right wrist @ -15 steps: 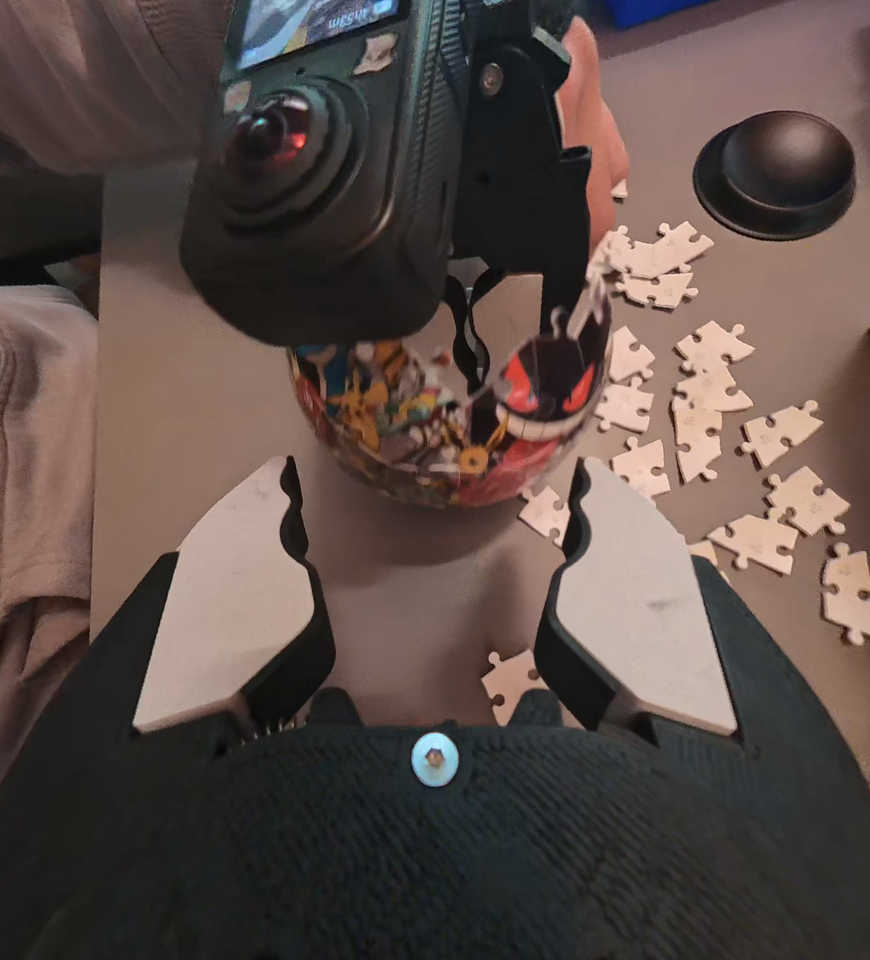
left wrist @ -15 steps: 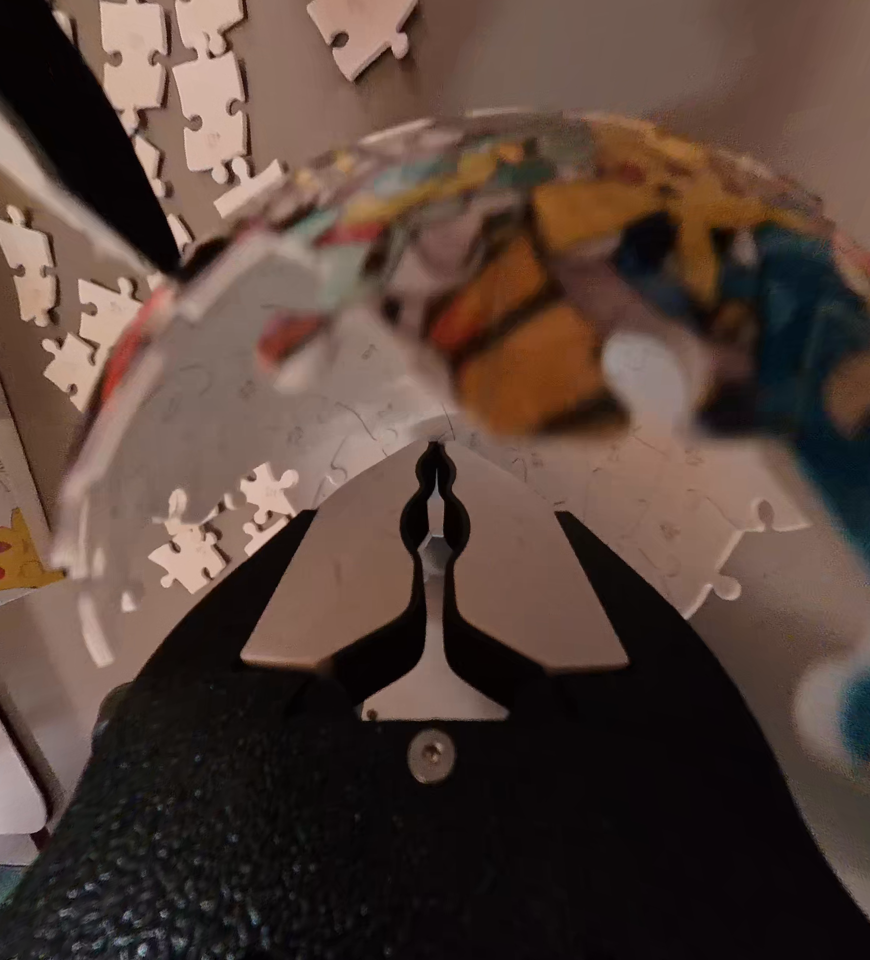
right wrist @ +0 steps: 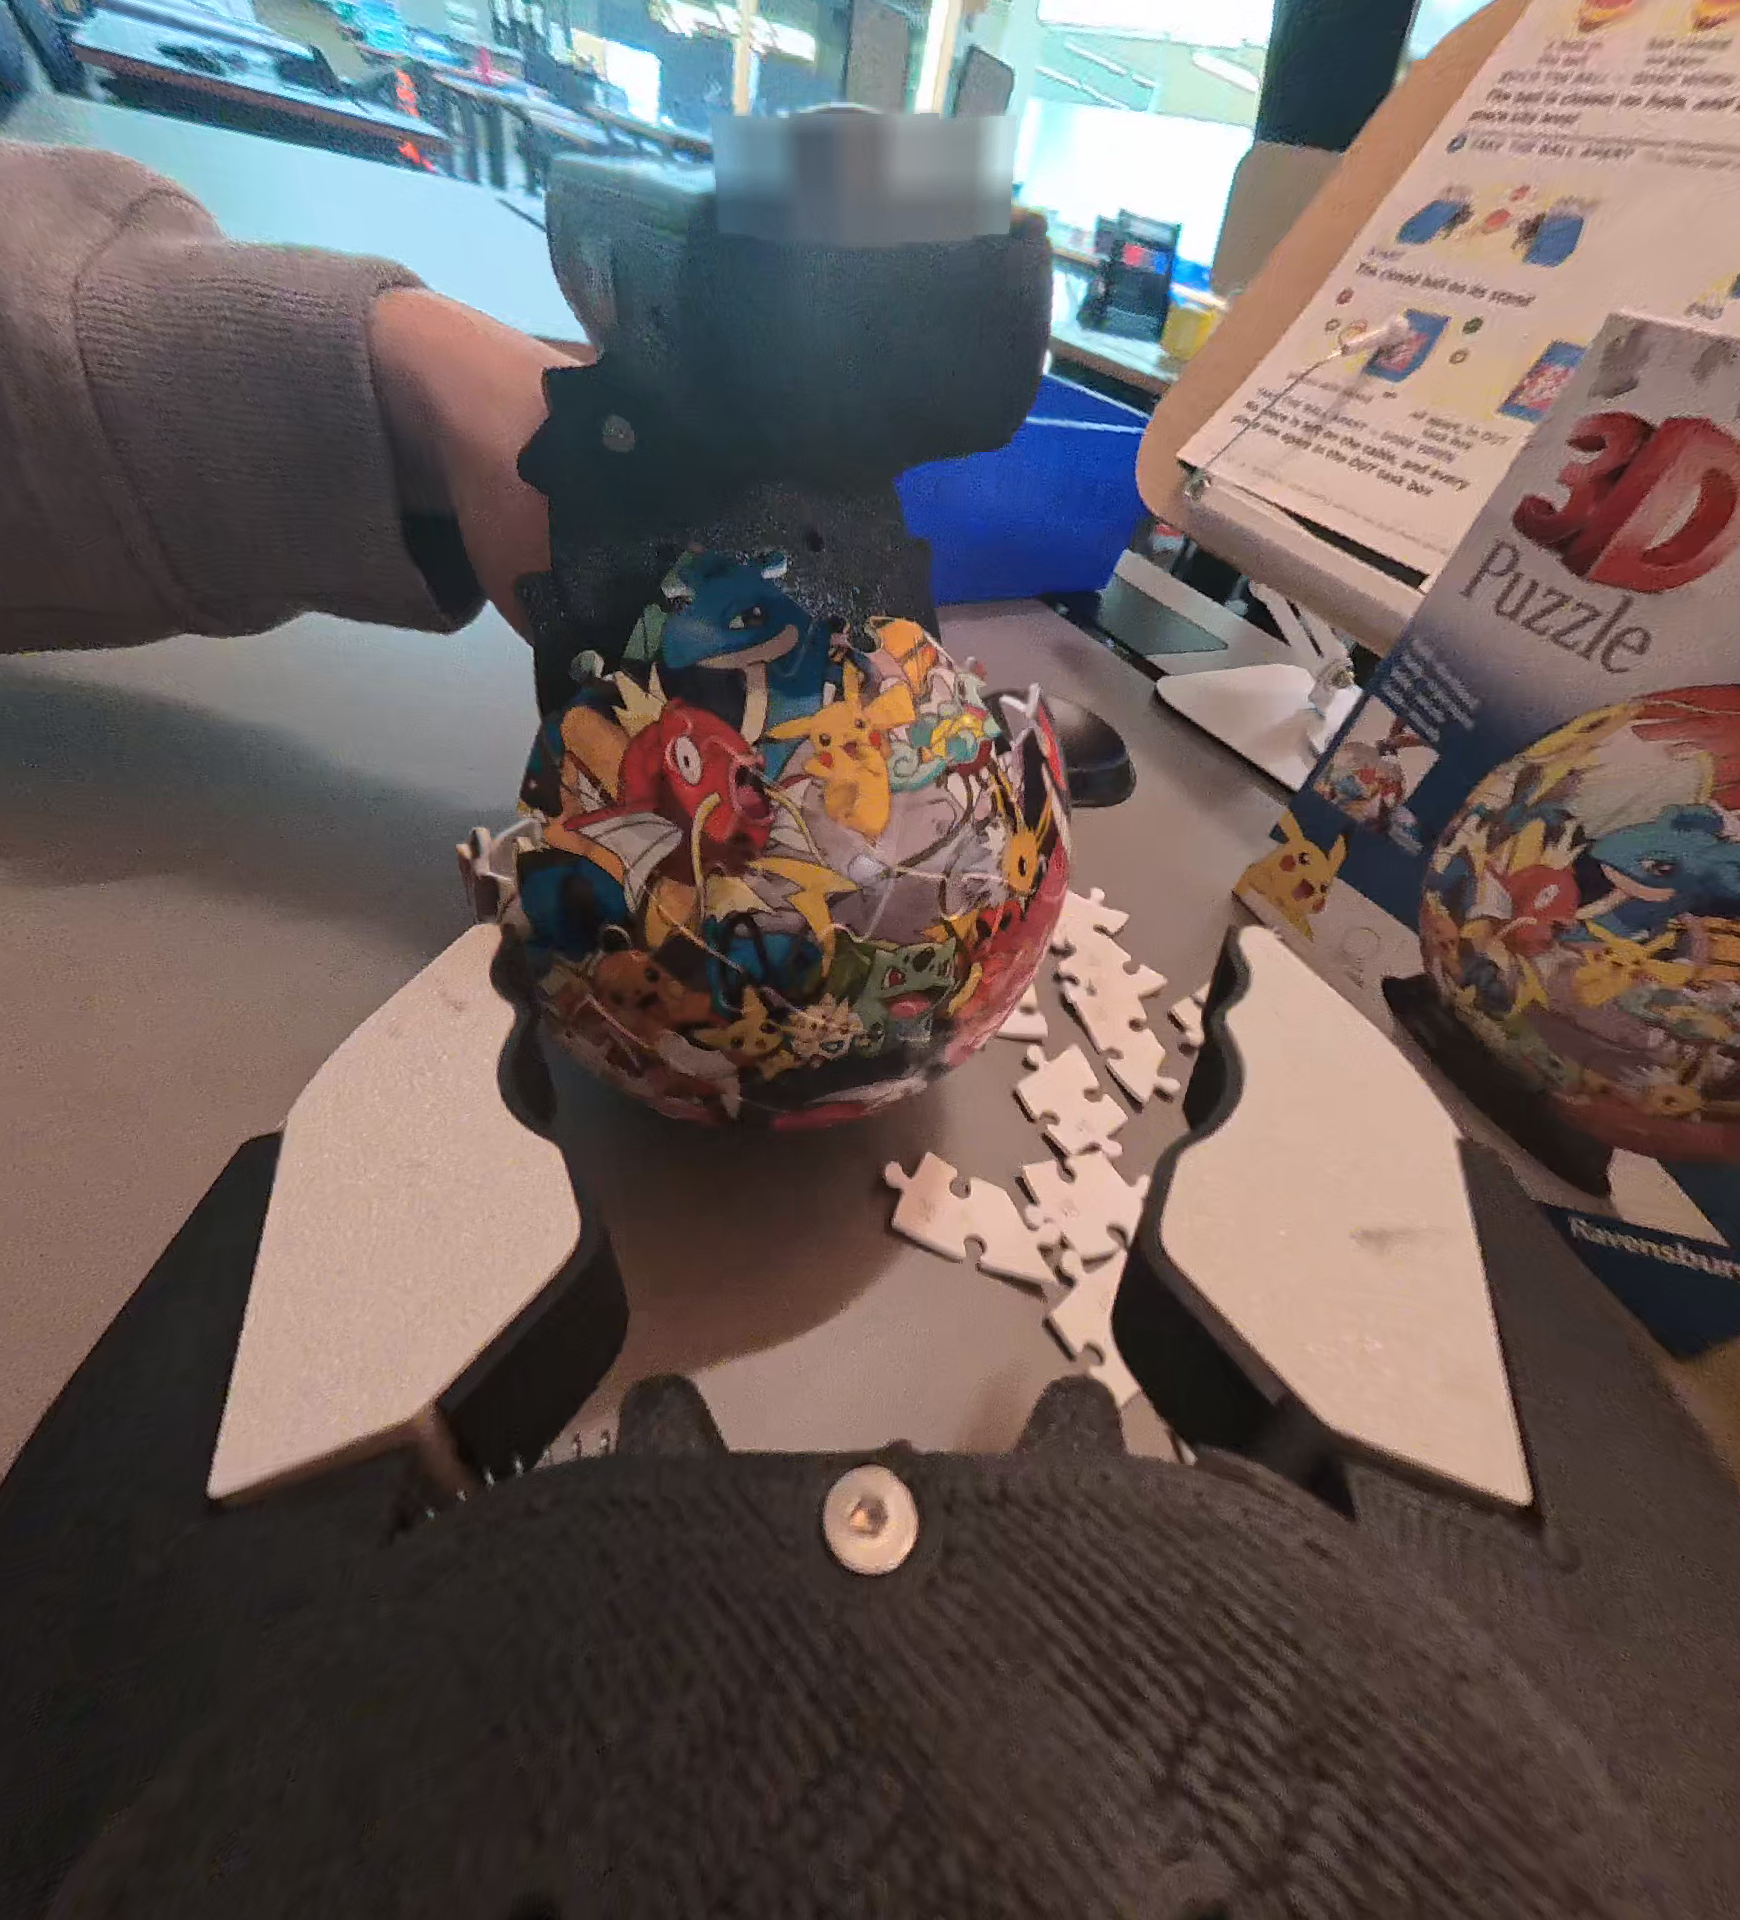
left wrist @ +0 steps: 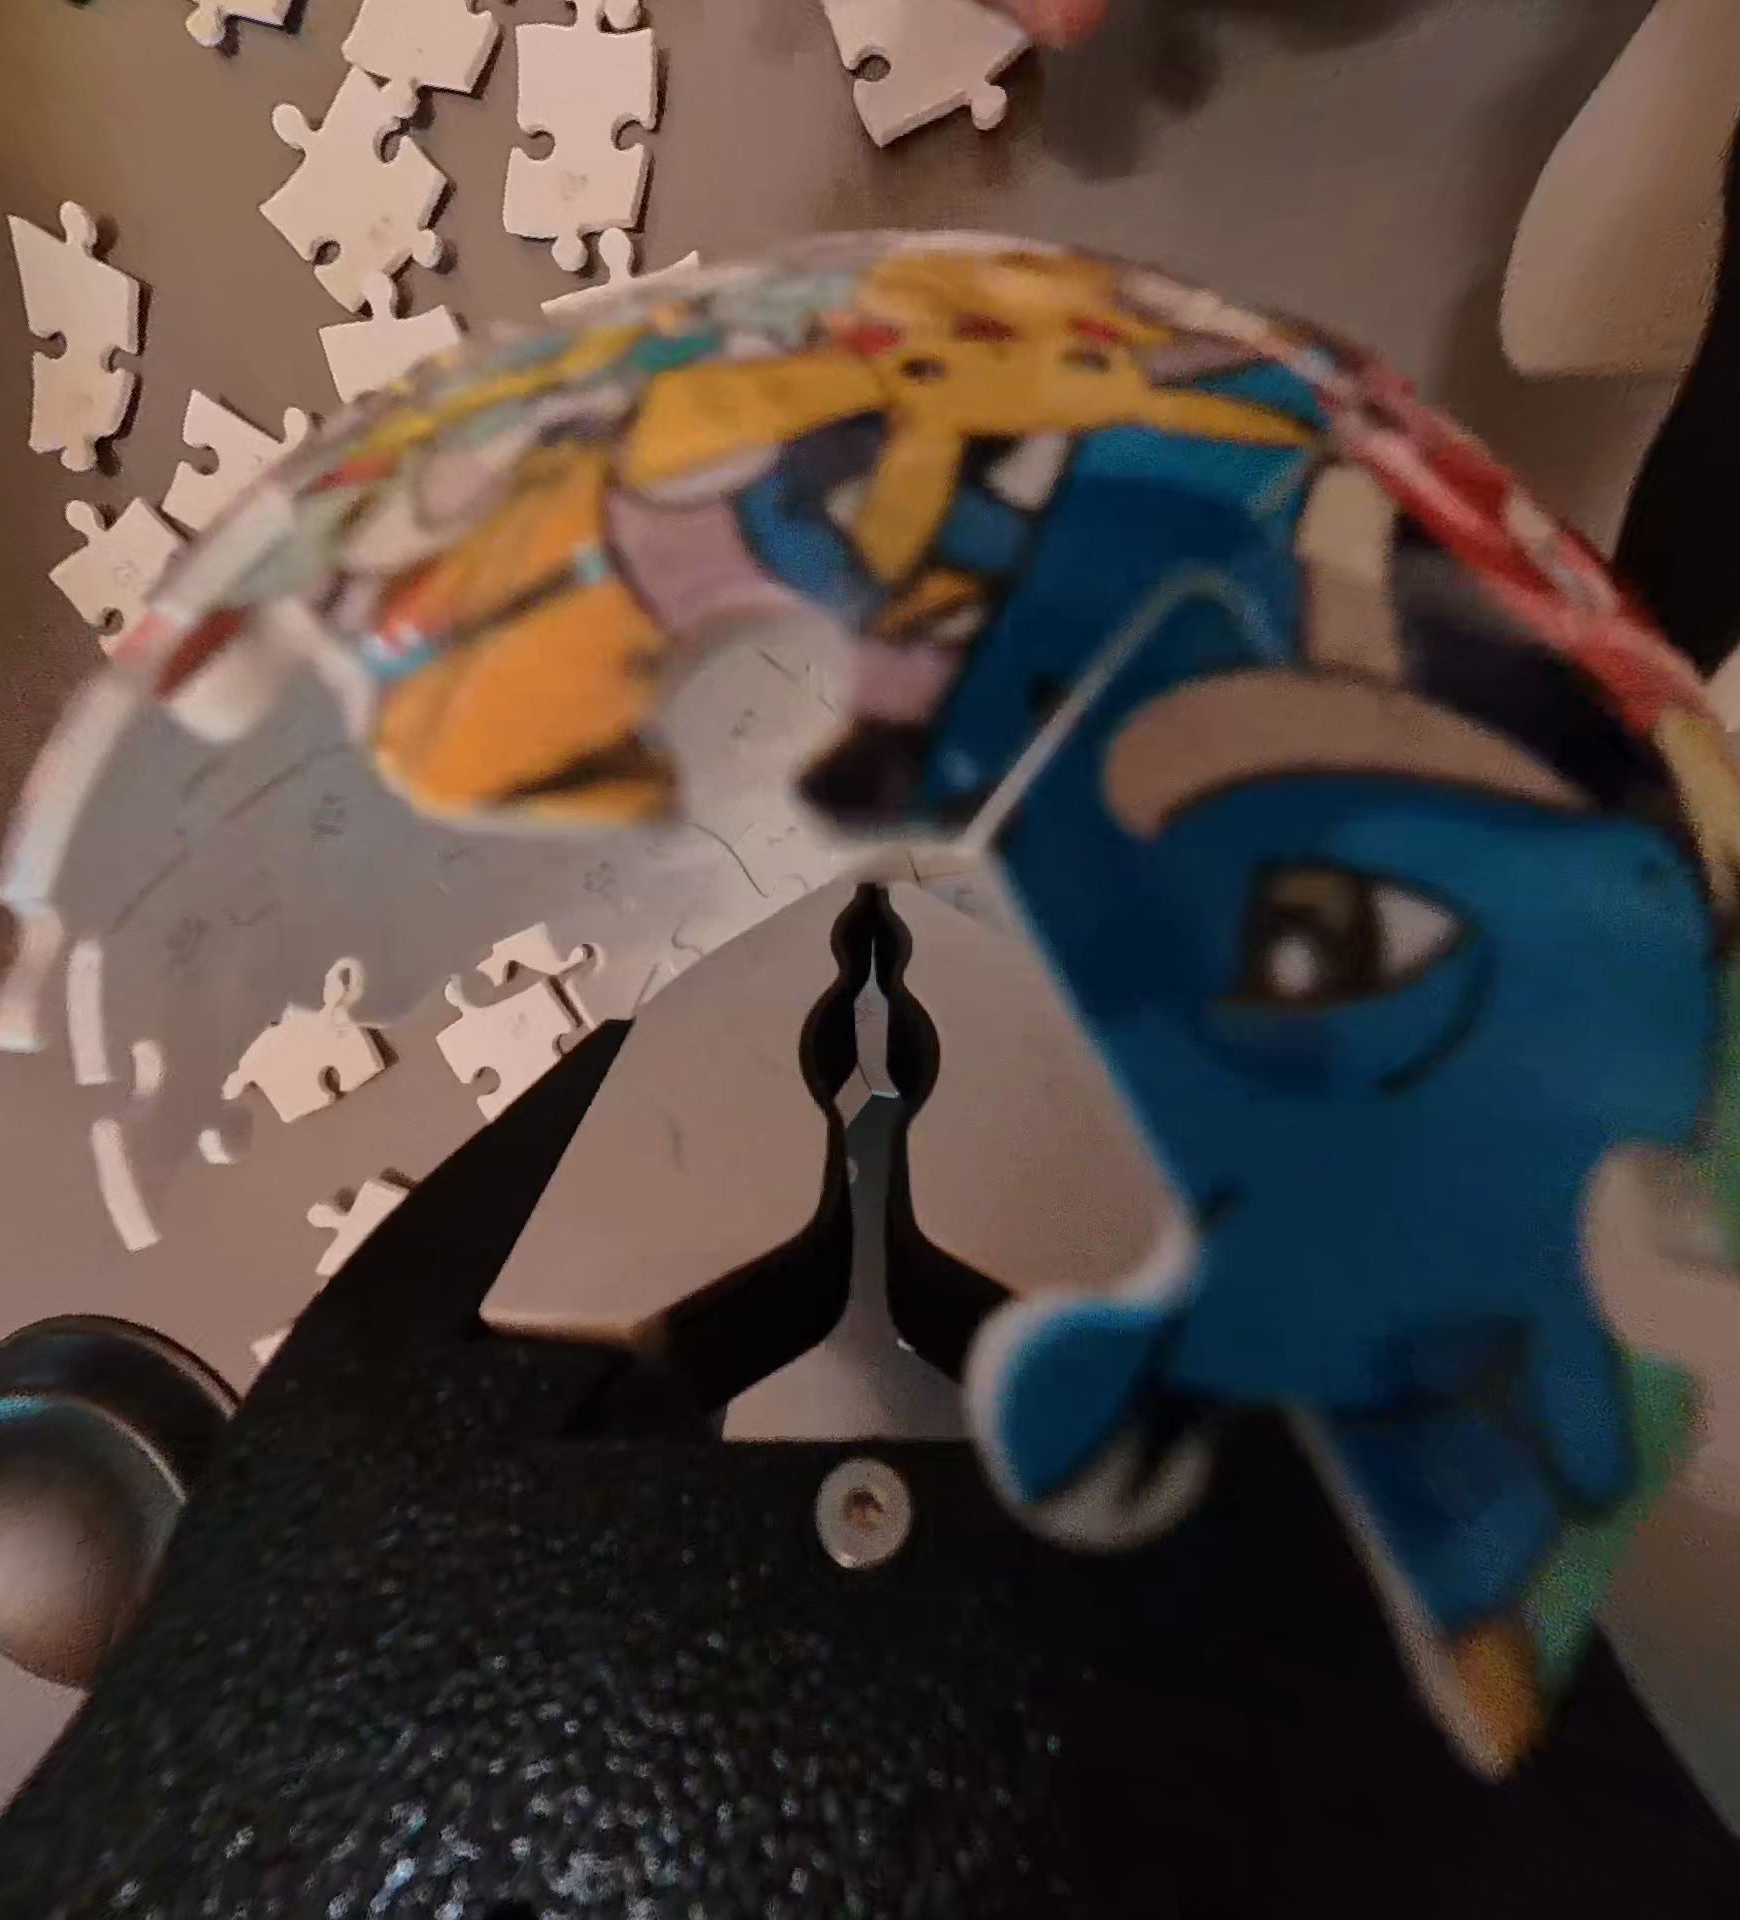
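The left gripper (left wrist: pixel 871 914), jaws clenched on the rim of a blurred, half-built puzzle ball (right wrist: pixel 793 873), holds it over the grey table (right wrist: pixel 118 987); the right gripper (right wrist: pixel 866 1039) waits spread wide, loose pieces (right wrist: pixel 1084 1101) beside.

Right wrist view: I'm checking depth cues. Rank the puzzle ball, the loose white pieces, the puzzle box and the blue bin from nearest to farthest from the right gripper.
From the right gripper:
1. Puzzle ball, just ahead between the fingertips.
2. Loose white pieces, on the table by the right finger; close to call with the ball.
3. Puzzle box, standing right.
4. Blue bin, far behind.
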The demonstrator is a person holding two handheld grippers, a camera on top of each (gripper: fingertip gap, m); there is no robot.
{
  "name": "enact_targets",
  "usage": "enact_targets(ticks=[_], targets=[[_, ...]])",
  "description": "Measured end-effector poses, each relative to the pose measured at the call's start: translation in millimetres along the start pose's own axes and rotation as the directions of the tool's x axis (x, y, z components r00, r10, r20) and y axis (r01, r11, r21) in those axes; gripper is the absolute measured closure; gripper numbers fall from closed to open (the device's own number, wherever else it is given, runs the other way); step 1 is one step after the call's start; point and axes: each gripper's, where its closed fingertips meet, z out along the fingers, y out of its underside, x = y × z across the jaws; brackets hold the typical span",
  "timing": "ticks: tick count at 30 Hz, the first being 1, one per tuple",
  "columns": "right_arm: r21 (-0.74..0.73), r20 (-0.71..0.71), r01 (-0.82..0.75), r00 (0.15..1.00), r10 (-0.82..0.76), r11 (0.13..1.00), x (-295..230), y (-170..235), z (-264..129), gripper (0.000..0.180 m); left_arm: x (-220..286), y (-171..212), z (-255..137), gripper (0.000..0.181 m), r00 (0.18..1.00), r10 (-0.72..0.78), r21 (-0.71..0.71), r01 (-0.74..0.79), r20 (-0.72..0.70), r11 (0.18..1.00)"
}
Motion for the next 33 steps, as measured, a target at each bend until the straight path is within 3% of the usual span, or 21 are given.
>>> enact_targets(ticks=[1, 3, 9, 26, 33], targets=[[0.026, 0.018, 0.010, 1.000, -0.010, 1.000, -0.4, -2.2, 1.6, 0.059, -0.1, 0.1, -0.1, 0.181, 1.000, -0.013, 0.007, 0.013, 0.000, 1.000], [0.082, 0.075, 0.071, 0.994, -0.077, 0.994, -7.3, -8.5, 2.6, 0.060, -0.4, 0.2, -0.1, 0.181, 0.999, -0.033, 0.018, 0.033, 0.002, 0.999], [0.000, 0.221, 0.191, 0.957, -0.186, 0.982, -19.4, 10.3, 8.9, 0.062, 0.1, -3.1, 1.1, 0.181, 0.998, -0.056, 0.042, 0.057, -0.011, 0.998], [0.053, 0.071, 0.548, 0.832, -0.551, 0.835, -8.2, 17.8, 23.3, 0.058, 1.0, -8.0, 3.0, 0.181, 0.995, -0.099, 0.048, 0.100, -0.024, 0.994], [-0.015, 0.109, 0.612, 0.787, -0.608, 0.790, -1.8, 19.6, 5.1, 0.065, 4.0, -26.5, 9.7, 0.181, 0.997, -0.081, 0.094, 0.081, -0.011, 0.992]])
